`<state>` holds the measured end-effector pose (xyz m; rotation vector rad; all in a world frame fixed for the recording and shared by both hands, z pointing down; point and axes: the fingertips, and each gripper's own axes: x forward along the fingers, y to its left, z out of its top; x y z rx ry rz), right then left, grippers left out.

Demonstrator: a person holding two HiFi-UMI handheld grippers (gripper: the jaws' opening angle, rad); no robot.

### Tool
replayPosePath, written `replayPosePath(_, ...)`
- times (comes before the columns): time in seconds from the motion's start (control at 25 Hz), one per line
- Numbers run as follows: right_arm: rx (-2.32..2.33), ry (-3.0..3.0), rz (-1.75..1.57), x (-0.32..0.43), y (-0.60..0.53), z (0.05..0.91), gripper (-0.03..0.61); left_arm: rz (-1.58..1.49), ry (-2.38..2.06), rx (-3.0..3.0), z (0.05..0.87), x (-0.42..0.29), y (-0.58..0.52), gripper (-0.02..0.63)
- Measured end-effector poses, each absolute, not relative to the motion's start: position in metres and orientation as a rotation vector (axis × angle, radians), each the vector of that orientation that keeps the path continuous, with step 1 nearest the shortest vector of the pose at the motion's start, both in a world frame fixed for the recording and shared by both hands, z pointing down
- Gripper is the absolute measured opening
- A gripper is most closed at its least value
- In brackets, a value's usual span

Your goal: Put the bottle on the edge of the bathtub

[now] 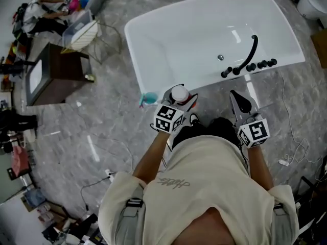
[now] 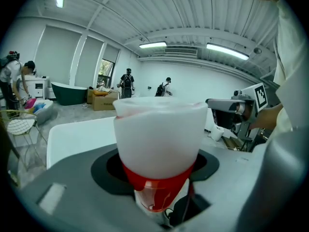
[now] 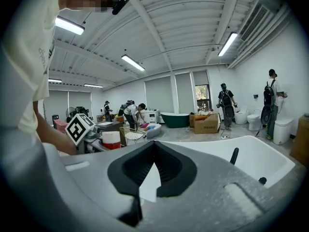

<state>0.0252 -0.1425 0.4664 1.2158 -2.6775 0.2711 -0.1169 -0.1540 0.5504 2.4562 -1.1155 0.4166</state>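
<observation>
The bottle point(image 1: 179, 93) has a white cap and a red body, and my left gripper point(image 1: 180, 98) is shut on it just in front of the near rim of the white bathtub point(image 1: 134, 55). In the left gripper view the bottle point(image 2: 159, 144) stands upright between the jaws and fills the middle. My right gripper point(image 1: 241, 102) is shut with nothing in it, to the right, also at the tub's near rim. From the right gripper view its jaws point(image 3: 153, 151) meet at the tips, with the bottle point(image 3: 111, 140) at left and the tub point(image 3: 251, 153) at right.
A black faucet set point(image 1: 250, 57) sits on the tub's near right rim. A blue object point(image 1: 148, 98) lies on the floor by the tub's corner. A dark cabinet point(image 1: 53, 73) and wire basket point(image 1: 84, 34) stand at left. Cables point(image 1: 291, 147) trail at right.
</observation>
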Motion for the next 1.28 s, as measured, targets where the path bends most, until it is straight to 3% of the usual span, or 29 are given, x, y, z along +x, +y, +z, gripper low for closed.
replayPosePath(0.92,1.053,-2.631,0.592,0.072,-0.235,0.541,0.002,0.793,-1.214,2.188,0.747,-0.084,-0.261,0.304)
replayPosePath(1.28,0.965,-2.646,0.596,0.065,-0.254,0.547,0.002,0.804,-1.255,2.185,0.75,-0.082,-0.275,0.307)
